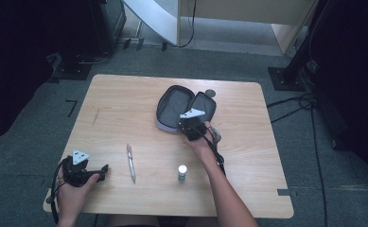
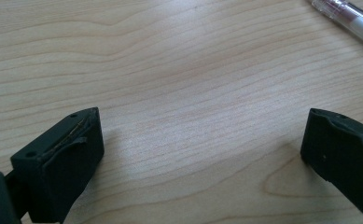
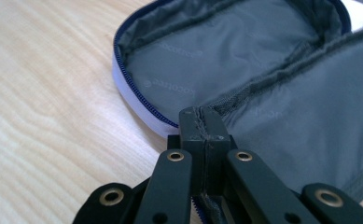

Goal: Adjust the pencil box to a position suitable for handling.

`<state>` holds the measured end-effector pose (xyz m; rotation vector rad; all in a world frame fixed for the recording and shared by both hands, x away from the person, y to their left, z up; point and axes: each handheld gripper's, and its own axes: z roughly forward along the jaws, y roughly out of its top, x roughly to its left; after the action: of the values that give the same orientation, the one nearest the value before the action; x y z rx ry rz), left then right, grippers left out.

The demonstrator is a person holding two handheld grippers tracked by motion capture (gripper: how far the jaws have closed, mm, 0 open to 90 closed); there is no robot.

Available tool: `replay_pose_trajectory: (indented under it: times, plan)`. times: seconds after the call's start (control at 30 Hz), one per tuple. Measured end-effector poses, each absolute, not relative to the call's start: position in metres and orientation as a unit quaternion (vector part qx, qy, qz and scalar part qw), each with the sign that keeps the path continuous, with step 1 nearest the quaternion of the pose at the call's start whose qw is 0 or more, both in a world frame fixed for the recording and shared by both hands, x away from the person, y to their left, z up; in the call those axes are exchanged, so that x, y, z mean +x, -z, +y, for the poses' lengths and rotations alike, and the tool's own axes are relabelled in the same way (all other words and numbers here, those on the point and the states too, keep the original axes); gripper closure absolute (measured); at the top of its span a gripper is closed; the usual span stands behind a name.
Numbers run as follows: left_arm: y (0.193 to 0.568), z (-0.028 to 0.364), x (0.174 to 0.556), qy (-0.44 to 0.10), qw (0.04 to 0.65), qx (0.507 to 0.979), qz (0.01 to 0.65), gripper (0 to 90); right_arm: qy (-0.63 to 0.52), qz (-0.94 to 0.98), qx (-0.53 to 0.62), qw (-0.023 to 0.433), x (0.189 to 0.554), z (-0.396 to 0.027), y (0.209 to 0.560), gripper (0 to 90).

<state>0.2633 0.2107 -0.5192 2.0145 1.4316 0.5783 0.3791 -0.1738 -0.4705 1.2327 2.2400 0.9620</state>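
Right gripper view shows right gripper (image 3: 202, 122) jaws clamped on pouch (image 3: 244, 51) edge; left gripper (image 2: 202, 140) jaws apart.

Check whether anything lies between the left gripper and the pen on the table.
Nothing visible does. The left gripper rests at the table's near left corner with its jaws open toward the pen, and bare wood lies between them. The small bottle stands beyond the pen, and the open pouch is farther back.

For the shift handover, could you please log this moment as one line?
right gripper: shut on pouch edge | pouch: open, lined grey | left gripper: open over table | pen, small bottle: untouched
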Motion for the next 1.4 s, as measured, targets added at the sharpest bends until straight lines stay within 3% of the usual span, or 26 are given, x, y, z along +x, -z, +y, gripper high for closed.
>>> replay_pose_trajectory:
  times: [0.37,1.17,1.27,1.3,1.37,1.4]
  plan:
    - [0.519,0.211,0.263,-0.218,0.297,0.758,0.539,0.0,-0.354,0.857,0.314,0.207,0.366,-0.169,0.467,90.0]
    - [0.519,0.21,0.263,-0.219,0.297,0.756,0.541,0.0,-0.292,0.794,0.462,0.266,0.39,-0.261,0.47,88.6]
    - [0.519,0.21,0.263,-0.219,0.297,0.756,0.541,0.0,-0.295,0.754,0.515,0.28,0.389,-0.263,0.464,72.1]
    - [0.519,0.21,0.263,-0.219,0.297,0.756,0.541,0.0,-0.295,0.754,0.515,0.28,0.389,-0.263,0.464,72.1]
    - [0.519,0.21,0.263,-0.219,0.297,0.756,0.54,0.0,-0.307,0.712,0.566,0.279,0.384,-0.262,0.46,56.4]
    - [0.519,0.21,0.263,-0.219,0.297,0.756,0.54,0.0,-0.314,0.694,0.595,0.257,0.381,-0.259,0.46,43.6]
